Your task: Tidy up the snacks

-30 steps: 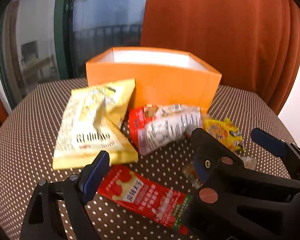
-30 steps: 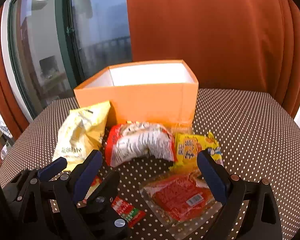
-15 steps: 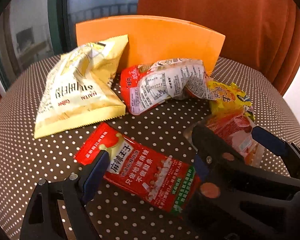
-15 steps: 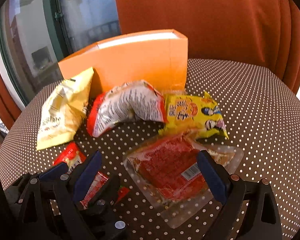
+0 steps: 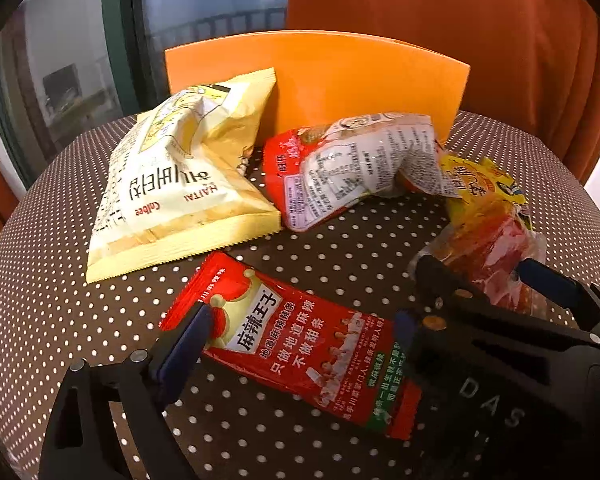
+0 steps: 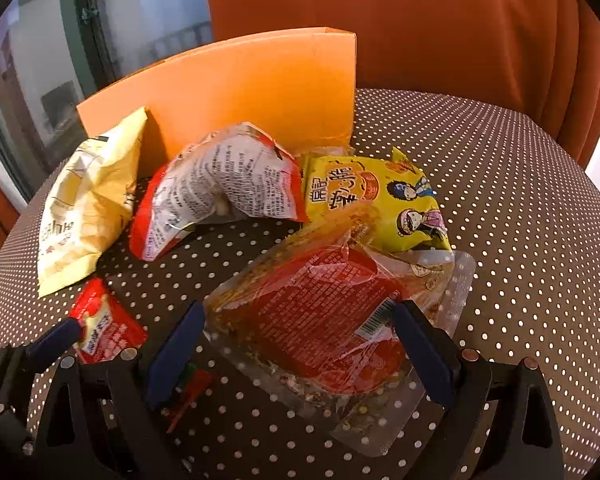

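An orange box [image 5: 332, 80] stands at the back of the dotted table [image 5: 60, 300]. Before it lie a pale yellow chip bag [image 5: 180, 192], a red and white bag [image 5: 352, 164] and a yellow cartoon packet [image 6: 380, 200]. A flat red sachet [image 5: 296, 340] lies between the open jaws of my left gripper [image 5: 300, 336], low over the table. A clear pack of red snack [image 6: 324, 312] lies between the open jaws of my right gripper [image 6: 300, 340]. The box also shows in the right wrist view [image 6: 252, 92]. The box's inside is hidden.
An orange-red curtain [image 5: 460, 20] hangs behind the table, a window with a dark green frame [image 5: 120, 40] to the left. The round table's edge curves down on the right [image 6: 580, 200]. Each gripper shows at the edge of the other's view.
Both grippers have come down and forward towards the table. The red sachet now lies between my left jaws and the clear pack between my right jaws. The box's inside has dropped out of sight.
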The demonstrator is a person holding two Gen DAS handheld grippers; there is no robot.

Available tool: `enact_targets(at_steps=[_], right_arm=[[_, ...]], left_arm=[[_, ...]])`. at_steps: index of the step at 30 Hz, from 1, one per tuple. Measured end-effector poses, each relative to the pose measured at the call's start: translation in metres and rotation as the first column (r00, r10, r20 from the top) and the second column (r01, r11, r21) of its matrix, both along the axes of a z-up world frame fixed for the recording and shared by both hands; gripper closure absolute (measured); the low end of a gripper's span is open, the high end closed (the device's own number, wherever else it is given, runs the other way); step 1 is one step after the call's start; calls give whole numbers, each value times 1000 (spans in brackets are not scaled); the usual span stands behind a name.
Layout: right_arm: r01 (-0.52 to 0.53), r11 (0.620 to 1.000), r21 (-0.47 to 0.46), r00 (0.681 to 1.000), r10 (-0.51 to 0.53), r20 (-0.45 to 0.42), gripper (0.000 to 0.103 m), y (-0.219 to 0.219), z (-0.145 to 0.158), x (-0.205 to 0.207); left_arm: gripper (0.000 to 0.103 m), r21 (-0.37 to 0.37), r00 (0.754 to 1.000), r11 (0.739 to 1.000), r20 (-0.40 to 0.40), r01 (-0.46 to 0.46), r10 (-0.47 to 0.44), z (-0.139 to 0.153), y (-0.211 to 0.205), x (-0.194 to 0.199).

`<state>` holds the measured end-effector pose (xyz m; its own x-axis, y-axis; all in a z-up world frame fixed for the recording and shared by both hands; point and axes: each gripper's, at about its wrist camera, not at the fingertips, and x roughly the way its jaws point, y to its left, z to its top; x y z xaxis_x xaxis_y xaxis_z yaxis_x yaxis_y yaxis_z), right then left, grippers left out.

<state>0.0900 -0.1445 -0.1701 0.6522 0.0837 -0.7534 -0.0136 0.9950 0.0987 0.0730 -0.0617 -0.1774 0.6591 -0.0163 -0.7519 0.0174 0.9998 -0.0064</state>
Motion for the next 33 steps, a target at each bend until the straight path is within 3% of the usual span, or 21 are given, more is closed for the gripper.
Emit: enact_targets(at_steps=[5, 12, 22, 23, 31, 33], right_arm=[[-10, 1000, 4, 1000, 10, -7, 11, 1, -1, 4], [-42, 999, 16, 999, 42, 6, 43, 9, -2, -2], [-87, 996, 36, 996, 86, 26, 78, 22, 3, -23], [-110, 993, 51, 994, 109, 25, 101, 25, 3, -24], [-136, 987, 85, 991, 134, 20, 100, 36, 7, -35], [-134, 989, 59, 991, 132, 35, 99, 33, 11, -37]], left_arm=[[4, -6, 1000, 1000, -10, -9, 9, -2, 8, 3], [3, -5, 1000, 1000, -6, -2, 2, -2, 16, -2], [1, -47, 999, 998, -42, -30, 28, -6, 41, -16], [1, -47, 999, 998, -42, -34, 32, -6, 43, -18], [1, -73, 998, 996, -55, -43, 39, -2, 52, -21], [1, -74, 998, 997, -62, -31, 26, -1, 47, -15]])
